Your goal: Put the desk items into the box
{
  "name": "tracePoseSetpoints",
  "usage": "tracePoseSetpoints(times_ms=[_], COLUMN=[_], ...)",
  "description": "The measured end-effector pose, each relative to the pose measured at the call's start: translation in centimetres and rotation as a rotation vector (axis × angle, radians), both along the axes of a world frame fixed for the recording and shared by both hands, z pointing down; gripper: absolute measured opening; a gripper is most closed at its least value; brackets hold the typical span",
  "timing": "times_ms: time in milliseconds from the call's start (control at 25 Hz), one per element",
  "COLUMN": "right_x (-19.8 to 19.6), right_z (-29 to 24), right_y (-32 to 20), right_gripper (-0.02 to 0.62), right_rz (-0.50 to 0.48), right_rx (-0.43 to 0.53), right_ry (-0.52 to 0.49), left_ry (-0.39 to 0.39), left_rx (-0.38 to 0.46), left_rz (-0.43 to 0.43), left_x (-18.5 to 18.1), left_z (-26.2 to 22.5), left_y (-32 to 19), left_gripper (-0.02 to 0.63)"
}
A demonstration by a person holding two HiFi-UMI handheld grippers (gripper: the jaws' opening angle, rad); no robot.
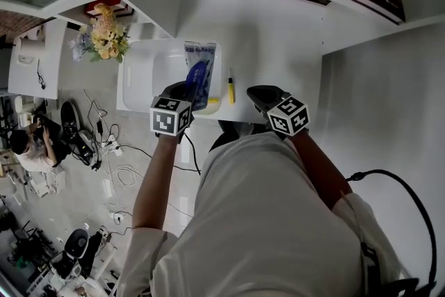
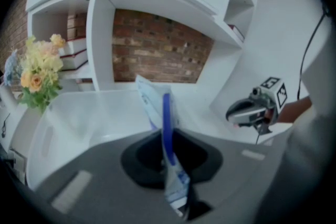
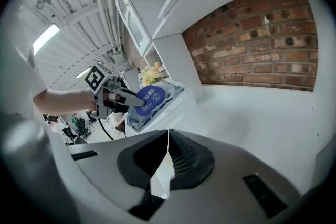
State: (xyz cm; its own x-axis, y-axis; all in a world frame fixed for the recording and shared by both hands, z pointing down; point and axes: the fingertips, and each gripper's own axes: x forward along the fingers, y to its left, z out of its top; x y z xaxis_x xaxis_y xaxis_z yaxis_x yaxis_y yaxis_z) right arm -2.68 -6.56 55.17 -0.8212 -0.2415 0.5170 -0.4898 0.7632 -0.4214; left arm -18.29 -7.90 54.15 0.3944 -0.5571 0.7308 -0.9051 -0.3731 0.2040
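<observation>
White shirt (image 1: pixel 264 219) up front, both claws out over the tabletop (image 1: pixel 278 52).
Left claw (image 2: pixel 168 162) pinches the wipes pack (image 1: pixel 200 69) above the white box (image 1: pixel 139 83); right claw (image 3: pixel 167 157) is closed and empty, with a yellow marker (image 1: pixel 231 90) lying between them.

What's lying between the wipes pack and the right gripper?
A yellow marker lies on the desk beside the wipes pack, seen in the head view.
</observation>
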Motion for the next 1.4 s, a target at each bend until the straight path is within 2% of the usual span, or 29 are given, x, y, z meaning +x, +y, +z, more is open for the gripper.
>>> tracePoseSetpoints(times_ms=[320,760,920,1120,1280,1400], right_x=[-1.3,-1.9,-1.3,-1.1,-1.1,-1.0], right_z=[0.6,1.8,2.5,3.0,3.2,3.3], right_y=[-0.3,0.2,0.5,0.8,1.1,1.3], right_gripper=[0.003,0.003,0.003,0.003,0.003,0.003], right_rz=[0.02,0.088,0.131,0.179,0.203,0.213], right_rx=[-0.01,-0.031,-0.046,-0.06,-0.062,-0.061], right_ry=[0.01,0.044,0.054,0.054,0.056,0.064], left_ry=[-0.049,-0.087,-0.03,-0.082,-0.131,-0.143], left_rx=[-0.106,-0.193,-0.245,-0.238,-0.246,-0.256], left_rz=[0.121,0.291,0.3,0.384,0.489,0.53], left_x=[-2.0,-2.7,-2.5,-2.6,-2.8,-3.2], left_z=[3.0,7.8,9.2,9.8,12.0,13.7], left_y=[-0.1,-1.0,-1.5,-2.5,-2.3,-2.1], left_gripper=[0.041,0.041,0.041,0.041,0.041,0.041])
